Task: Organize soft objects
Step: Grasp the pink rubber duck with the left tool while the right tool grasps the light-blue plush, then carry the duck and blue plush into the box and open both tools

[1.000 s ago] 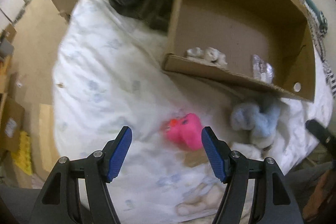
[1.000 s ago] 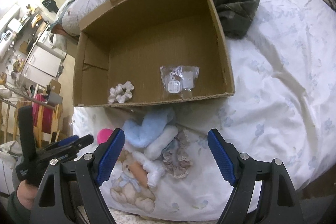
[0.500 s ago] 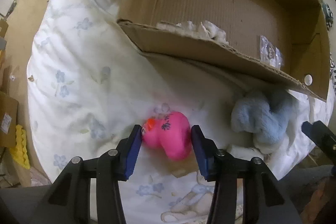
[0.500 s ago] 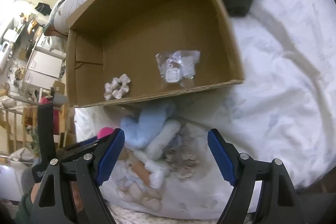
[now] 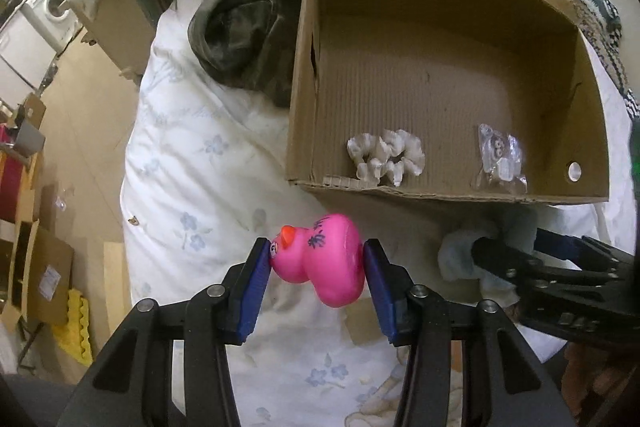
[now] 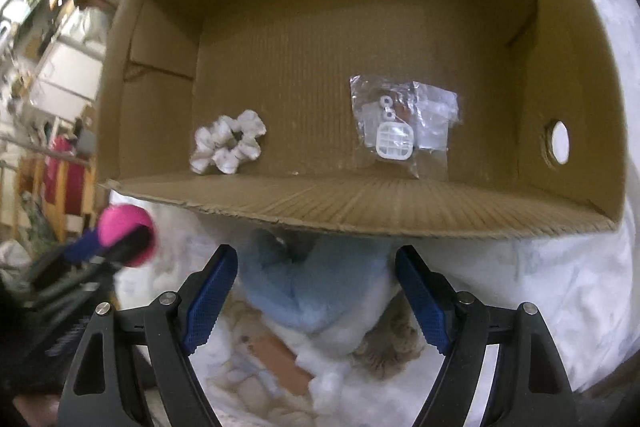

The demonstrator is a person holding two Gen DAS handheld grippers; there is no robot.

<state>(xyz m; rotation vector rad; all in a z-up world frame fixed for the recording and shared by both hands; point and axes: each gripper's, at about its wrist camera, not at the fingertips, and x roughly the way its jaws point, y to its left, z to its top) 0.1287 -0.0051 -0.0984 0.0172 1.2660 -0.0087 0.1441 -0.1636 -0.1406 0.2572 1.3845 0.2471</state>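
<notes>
My left gripper [image 5: 316, 247] is shut on a pink rubber duck [image 5: 324, 259], holding it just above the white flowered bedsheet [image 5: 192, 167]. The duck [image 6: 128, 227] also shows at the left edge of the right wrist view. An open cardboard box [image 5: 400, 191] lies ahead, with a white scrunchie [image 5: 384, 155] and a clear plastic bag [image 5: 500, 159] inside. My right gripper [image 6: 316, 255] stands open astride a light blue plush toy [image 6: 316, 291] just in front of the box's near wall [image 6: 360, 203]. Its pads do not press on the plush.
A dark green garment [image 5: 248, 27] is bunched against the box's left side. A brownish frilly soft item [image 6: 384, 347] and a bear-print cloth lie below the blue plush. The bed's edge drops to a floor with cartons [image 5: 44, 279] on the left.
My left gripper closed on the pink duck and raised it off the sheet. My right gripper came down and forward until its fingers straddle the blue plush.
</notes>
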